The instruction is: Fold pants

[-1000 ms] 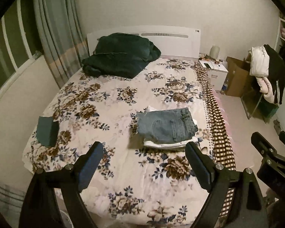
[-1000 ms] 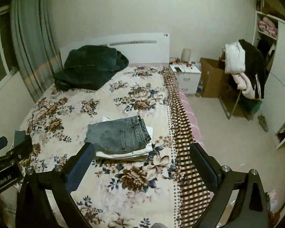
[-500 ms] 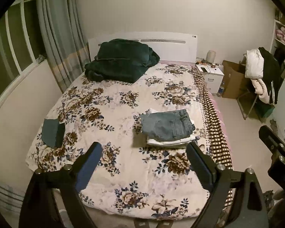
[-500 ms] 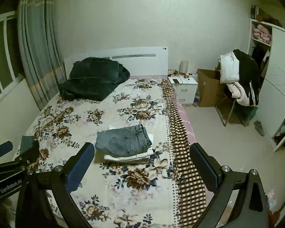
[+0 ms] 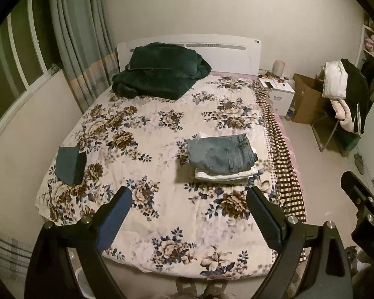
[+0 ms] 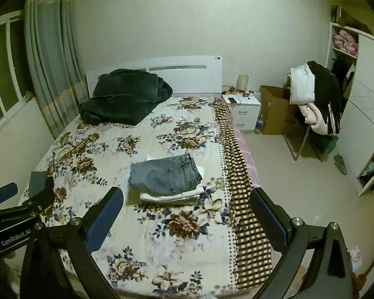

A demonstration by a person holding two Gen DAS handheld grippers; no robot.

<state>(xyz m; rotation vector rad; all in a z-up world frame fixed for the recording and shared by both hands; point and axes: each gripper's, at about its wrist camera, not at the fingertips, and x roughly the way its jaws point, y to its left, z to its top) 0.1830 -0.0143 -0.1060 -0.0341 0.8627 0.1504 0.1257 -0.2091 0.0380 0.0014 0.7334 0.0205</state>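
Note:
Folded blue-grey jeans (image 5: 222, 153) lie on top of a folded white garment (image 5: 224, 174) on the right half of the floral bed (image 5: 142, 129). The stack also shows in the right wrist view, jeans (image 6: 164, 174) over the white garment (image 6: 172, 194). My left gripper (image 5: 189, 199) is open and empty, held back above the foot of the bed. My right gripper (image 6: 187, 201) is open and empty, also well short of the stack. The left gripper's body shows at the left edge of the right wrist view (image 6: 15, 211).
A dark green blanket (image 5: 159, 74) is piled by the headboard. A small dark folded cloth (image 5: 69, 162) lies at the bed's left edge. A checked cover (image 5: 284, 159) hangs over the right side. A nightstand (image 6: 241, 112), cardboard box (image 6: 274, 107) and chair with clothes (image 6: 316, 104) stand right.
Both grippers have pulled back and up from the bed. The folded stack now looks smaller and farther away. Both stay open and empty.

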